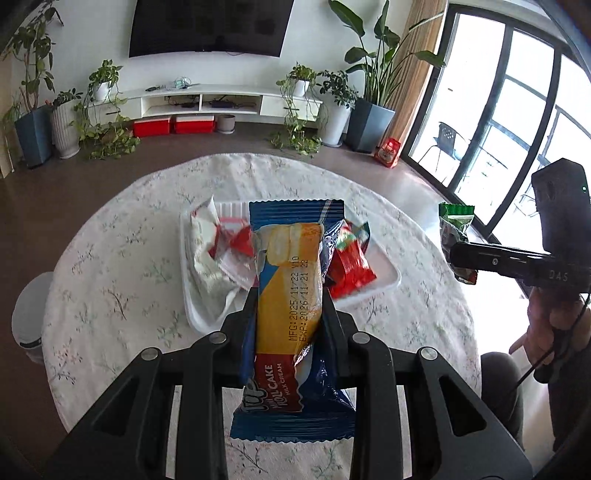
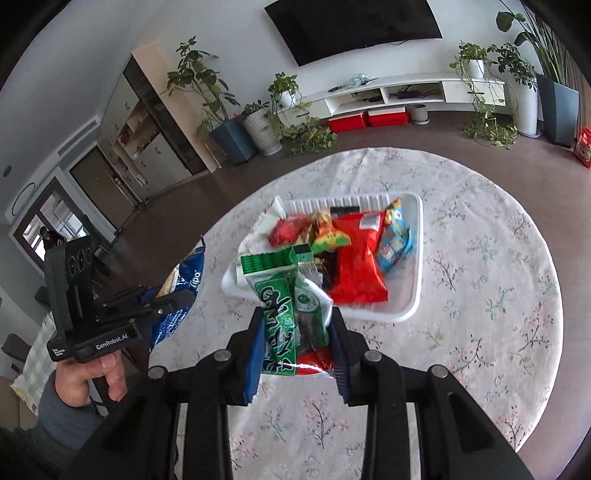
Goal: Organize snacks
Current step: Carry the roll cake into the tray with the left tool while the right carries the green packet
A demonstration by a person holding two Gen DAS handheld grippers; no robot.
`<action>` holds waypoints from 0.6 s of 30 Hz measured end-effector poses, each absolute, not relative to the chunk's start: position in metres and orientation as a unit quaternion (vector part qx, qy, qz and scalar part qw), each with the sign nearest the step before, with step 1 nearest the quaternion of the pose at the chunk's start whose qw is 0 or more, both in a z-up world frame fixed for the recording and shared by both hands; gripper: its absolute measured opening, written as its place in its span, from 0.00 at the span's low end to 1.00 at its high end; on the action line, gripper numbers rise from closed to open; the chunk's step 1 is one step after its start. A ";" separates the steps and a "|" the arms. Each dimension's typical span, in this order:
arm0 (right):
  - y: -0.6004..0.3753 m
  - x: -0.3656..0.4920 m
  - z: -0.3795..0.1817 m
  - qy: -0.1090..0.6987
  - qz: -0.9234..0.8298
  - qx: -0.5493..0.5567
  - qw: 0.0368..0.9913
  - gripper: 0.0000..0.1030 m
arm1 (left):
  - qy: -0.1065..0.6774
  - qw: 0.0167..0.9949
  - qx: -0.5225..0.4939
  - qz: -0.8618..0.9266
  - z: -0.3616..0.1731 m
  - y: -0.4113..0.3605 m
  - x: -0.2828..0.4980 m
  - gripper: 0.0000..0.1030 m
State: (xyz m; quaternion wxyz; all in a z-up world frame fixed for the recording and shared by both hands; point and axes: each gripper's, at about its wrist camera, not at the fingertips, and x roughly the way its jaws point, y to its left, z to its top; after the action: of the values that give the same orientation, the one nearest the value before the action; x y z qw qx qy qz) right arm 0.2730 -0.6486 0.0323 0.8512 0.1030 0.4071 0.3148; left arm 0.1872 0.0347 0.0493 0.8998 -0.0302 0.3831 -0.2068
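Fingers (image 1: pixel 327 310) around "ROL CAKE" packet (image 1: pixel 288 295)

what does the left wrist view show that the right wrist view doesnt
Only the left wrist view: the left hand-held gripper shut on a blue roll cake packet with printed dates, big windows, and a crumpled white wrapper in the tray.

Only the right wrist view: the right hand-held gripper shut on a green snack packet, a light blue packet in the tray, and tall cabinets.

Both: the white tray, a red packet, the floral tablecloth, the wall TV and potted plants.
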 end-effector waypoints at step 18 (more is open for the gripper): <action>-0.565 0.356 -0.017 0.464 0.291 0.065 0.834 0.34 | 0.405 0.897 -0.015 -0.177 0.000 0.011 0.289 0.26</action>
State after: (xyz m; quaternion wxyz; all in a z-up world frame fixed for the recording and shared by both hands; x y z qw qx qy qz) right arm 0.3555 -0.5651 -0.0167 0.8343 0.0648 0.4638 0.2907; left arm 0.2894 0.0108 -0.0004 0.8967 -0.0149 0.4053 -0.1770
